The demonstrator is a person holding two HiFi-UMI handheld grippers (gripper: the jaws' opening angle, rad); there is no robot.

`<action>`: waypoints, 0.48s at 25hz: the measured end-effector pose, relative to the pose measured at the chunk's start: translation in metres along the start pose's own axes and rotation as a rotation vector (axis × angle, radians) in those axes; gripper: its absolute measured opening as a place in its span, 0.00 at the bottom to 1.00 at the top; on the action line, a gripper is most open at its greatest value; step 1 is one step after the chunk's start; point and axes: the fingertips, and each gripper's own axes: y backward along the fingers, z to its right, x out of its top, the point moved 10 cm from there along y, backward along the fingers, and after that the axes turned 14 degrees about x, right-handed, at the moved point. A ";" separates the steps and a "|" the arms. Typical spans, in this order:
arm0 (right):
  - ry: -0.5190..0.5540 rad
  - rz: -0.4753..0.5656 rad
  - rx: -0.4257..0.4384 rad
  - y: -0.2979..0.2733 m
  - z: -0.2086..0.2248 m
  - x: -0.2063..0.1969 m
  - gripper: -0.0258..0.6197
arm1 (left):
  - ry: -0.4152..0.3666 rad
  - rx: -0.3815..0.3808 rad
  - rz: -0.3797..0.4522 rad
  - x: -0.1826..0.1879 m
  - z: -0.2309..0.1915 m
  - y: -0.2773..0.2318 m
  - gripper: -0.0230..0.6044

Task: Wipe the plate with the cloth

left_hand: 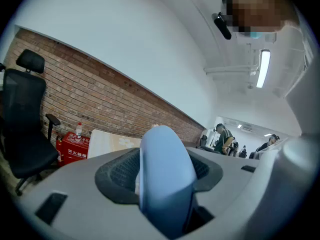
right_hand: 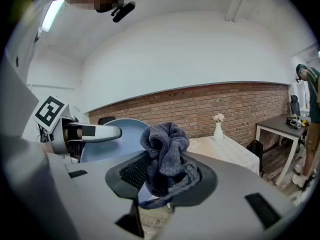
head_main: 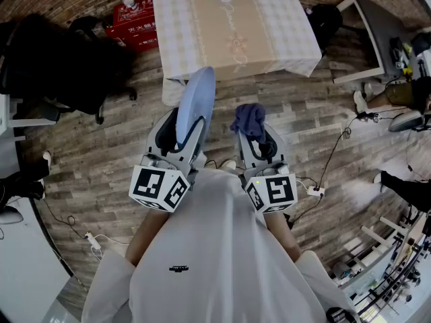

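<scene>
Both task things are in the air, over the floor (head_main: 101, 160) and close to the person's body. They sit short of the near edge of the desk (head_main: 202, 39), and neither rests on it.

The left tongs (head_main: 183, 134) are clamped on the lower rim of the pale blue plate (head_main: 197, 103), which stands on edge, roughly upright. Held so, one broad face turns toward the person's right. The right gripper view shows that face open beside the left tongs. I judge this a sensible way to offer a surface to the cloth with no desk beneath it. The jaws stand only as far apart as the rim is thick, with the pads pressed on both sides.

The right tongs (head_main: 258, 141) are closed on the dark blue cloth (head_main: 249, 118). It is bunched into a wad that sticks out beyond the jaw tips, with a loose end trailing below. With the wad out in front, fabric rather than plastic would meet the plate first, which is probably why it is gripped low. These jaws are nearly together, kept apart only by the cloth between them.

In the head view the cloth and plate are near each other but apart, with a strip of floor showing between them. Wiping looks not yet begun. The next move would likely bring the wad across onto the plate's open face while the left tongs hold the rim firm.
</scene>
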 end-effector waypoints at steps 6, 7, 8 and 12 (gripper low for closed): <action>0.037 0.006 0.050 0.016 0.015 0.002 0.28 | 0.001 0.007 0.013 -0.010 0.030 -0.002 0.43; 0.037 0.004 0.051 0.017 0.015 0.002 0.28 | 0.005 0.006 0.013 -0.011 0.032 -0.002 0.43; 0.038 0.003 0.052 0.017 0.015 0.002 0.28 | 0.008 0.005 0.013 -0.012 0.032 -0.003 0.43; 0.020 0.006 0.049 0.007 0.015 0.005 0.28 | 0.011 0.003 0.020 -0.006 0.023 -0.008 0.43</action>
